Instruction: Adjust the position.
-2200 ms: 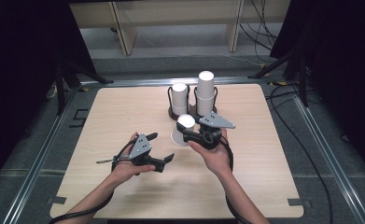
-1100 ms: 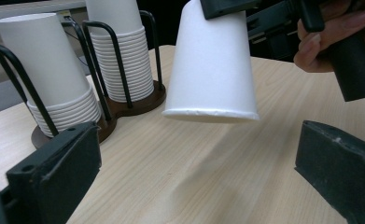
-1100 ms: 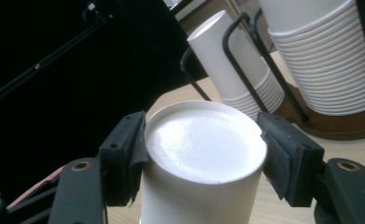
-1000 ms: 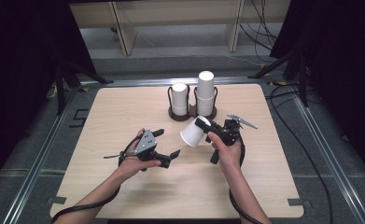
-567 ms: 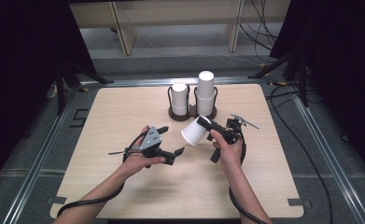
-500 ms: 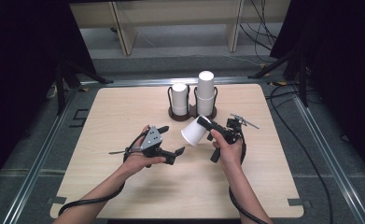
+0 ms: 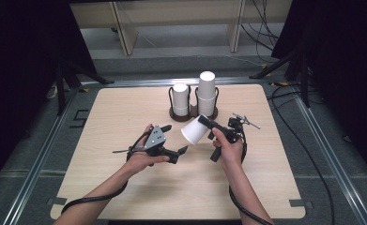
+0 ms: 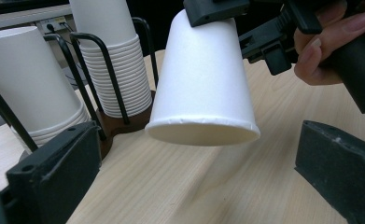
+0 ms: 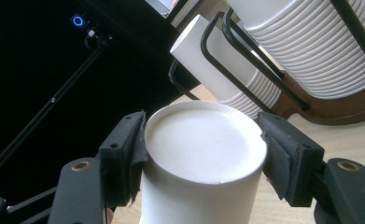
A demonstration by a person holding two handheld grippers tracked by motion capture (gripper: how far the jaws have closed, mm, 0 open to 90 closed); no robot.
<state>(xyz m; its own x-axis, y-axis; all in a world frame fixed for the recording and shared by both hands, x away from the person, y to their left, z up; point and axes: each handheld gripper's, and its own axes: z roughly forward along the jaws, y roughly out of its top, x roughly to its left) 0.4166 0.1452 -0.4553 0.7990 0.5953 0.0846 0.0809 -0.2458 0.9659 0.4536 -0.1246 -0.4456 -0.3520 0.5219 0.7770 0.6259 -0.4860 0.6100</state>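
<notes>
- High view: the right gripper (image 7: 204, 123) is held above the wooden bench (image 7: 125, 112), its jaws clamped on the closed end of a white paper cup (image 7: 194, 131). The cup is off the bench, tilted, with its open mouth turned down and toward the person's left. The right hand (image 7: 227, 149) grips the handle below it.
- High view: the left gripper (image 7: 174, 140) lies in the left hand (image 7: 141, 159), just to the left of the cup and apart from it, its jaws spread with nothing between them. A black cable runs back from it along the forearm.
- High view: behind the cup stands a dark wire cup holder (image 7: 193, 114) with two stacks of white cups: a short stack (image 7: 180, 99) on the left and a tall stack (image 7: 206, 93) on the right.
- Left gripper view: the two black jaws stand wide apart at the bottom corners. The cup (image 8: 202, 79) hangs between and beyond them, mouth downward, clear of the wood under it and touching neither jaw. The right gripper (image 8: 245, 28) pinches its top, with the person's fingers (image 8: 332, 42) around the handle. The holder's wire loops (image 8: 108, 65) and both stacks sit at the left.
- Right gripper view: both jaw pads press the sides of the cup (image 9: 203, 149) just below its flat bottom, which faces the camera. Beyond it the two stacks lean inside the wire loops of the holder (image 9: 264, 70), whose brown base (image 9: 343, 107) rests on the bench.
</notes>
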